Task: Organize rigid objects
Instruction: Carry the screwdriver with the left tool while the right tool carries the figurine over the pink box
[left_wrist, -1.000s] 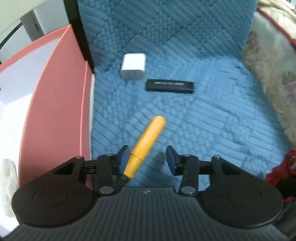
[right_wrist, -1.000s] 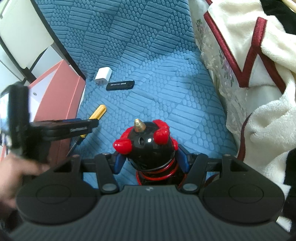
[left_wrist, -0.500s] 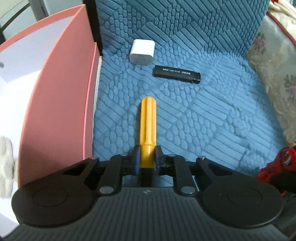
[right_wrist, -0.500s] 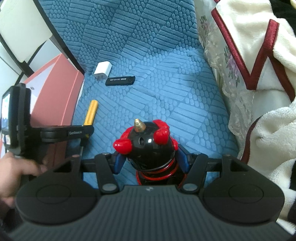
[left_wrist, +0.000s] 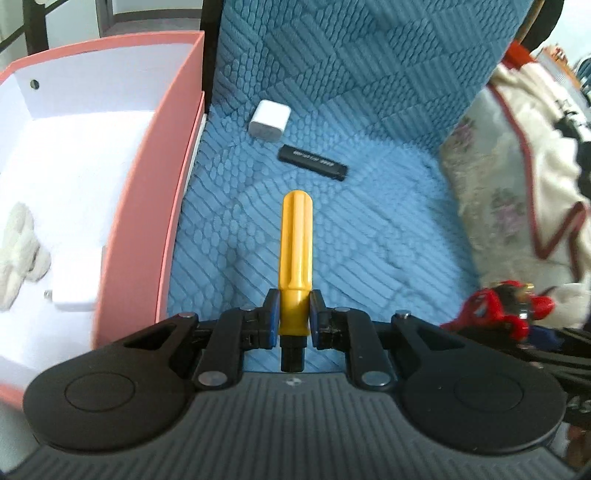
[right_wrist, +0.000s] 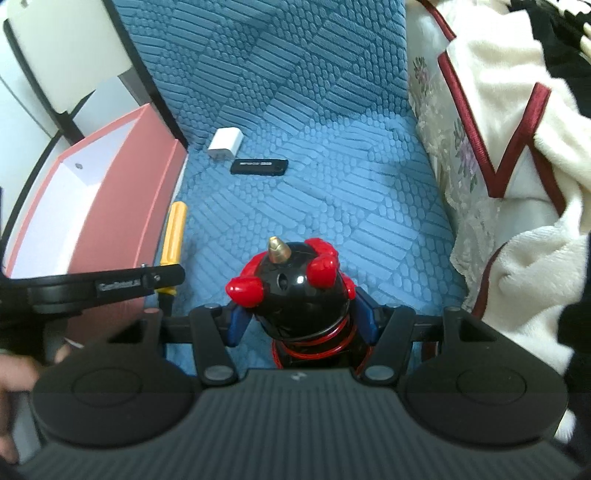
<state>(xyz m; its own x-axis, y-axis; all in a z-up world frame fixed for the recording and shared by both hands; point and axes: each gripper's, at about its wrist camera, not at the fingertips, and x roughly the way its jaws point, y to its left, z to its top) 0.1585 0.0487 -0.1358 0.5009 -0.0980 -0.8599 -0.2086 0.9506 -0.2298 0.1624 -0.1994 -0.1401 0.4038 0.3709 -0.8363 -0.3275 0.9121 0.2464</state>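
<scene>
Two handheld grippers over a blue quilted cushion (left_wrist: 369, 240).
The yellow screwdriver (left_wrist: 295, 254) is clamped by the left gripper (left_wrist: 293, 323) beside the pink box (left_wrist: 147, 206); the red-and-black toy (right_wrist: 295, 291) is clamped by the right gripper (right_wrist: 301, 321).

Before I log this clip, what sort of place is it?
Probably a home, on a sofa or padded chair: a blue quilted seat cover with a raised back, a cream blanket with dark red trim beside it, and a pink box at the seat's edge.
</scene>
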